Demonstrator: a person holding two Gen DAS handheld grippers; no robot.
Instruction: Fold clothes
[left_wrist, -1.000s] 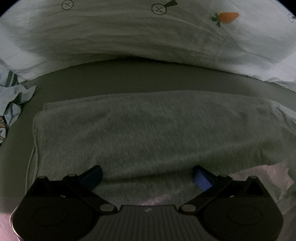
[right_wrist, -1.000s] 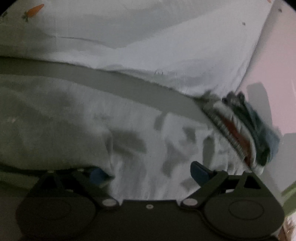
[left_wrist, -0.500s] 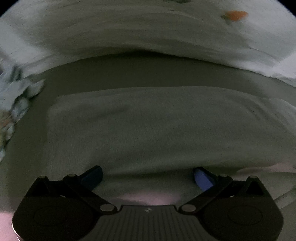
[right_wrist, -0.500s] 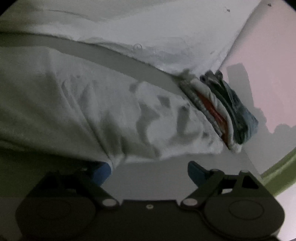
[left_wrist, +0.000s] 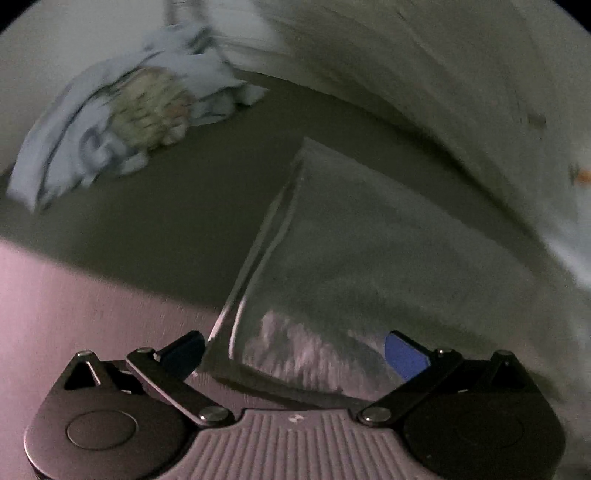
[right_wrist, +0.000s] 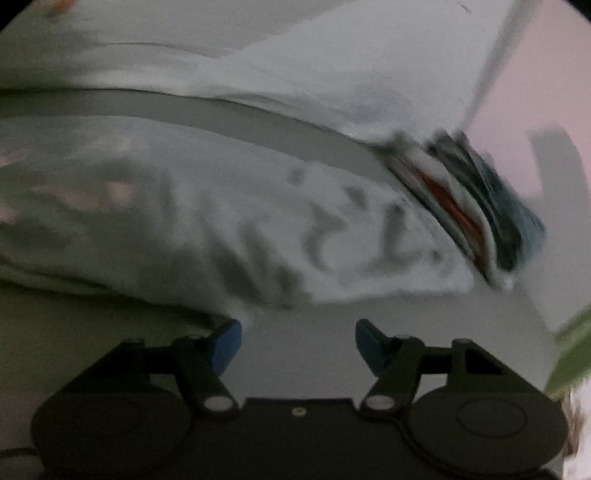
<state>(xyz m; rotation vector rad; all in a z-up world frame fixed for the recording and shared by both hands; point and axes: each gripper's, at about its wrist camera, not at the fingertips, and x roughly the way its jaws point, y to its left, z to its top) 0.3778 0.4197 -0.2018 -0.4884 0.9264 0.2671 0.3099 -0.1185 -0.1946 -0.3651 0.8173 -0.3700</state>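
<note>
My left gripper (left_wrist: 295, 350) has its jaws spread wide, and the near corner of the grey garment (left_wrist: 369, 251) lies between them; nothing is pinched. The garment's hemmed edge (left_wrist: 258, 251) runs straight away from the left fingertip, so the long axis stretches forward and to the right from this gripper. My right gripper (right_wrist: 298, 338) is also open and empty. The pale cloth (right_wrist: 221, 214) in its view, which I judge to be the same garment's other end, lies just ahead and to the left of the fingers, its near edge close to the left fingertip. The left arm is the better placed: cloth is already inside its jaws, while the right must shift left and forward to reach an edge. Around: a crumpled pale blue printed garment (left_wrist: 122, 122) well off to the left, a stack of folded clothes (right_wrist: 472, 206) beside the cloth's far right end, and white bedding (right_wrist: 332, 66) behind. The stack crowds the right end. Frames are blurred, so contact is uncertain.
</note>
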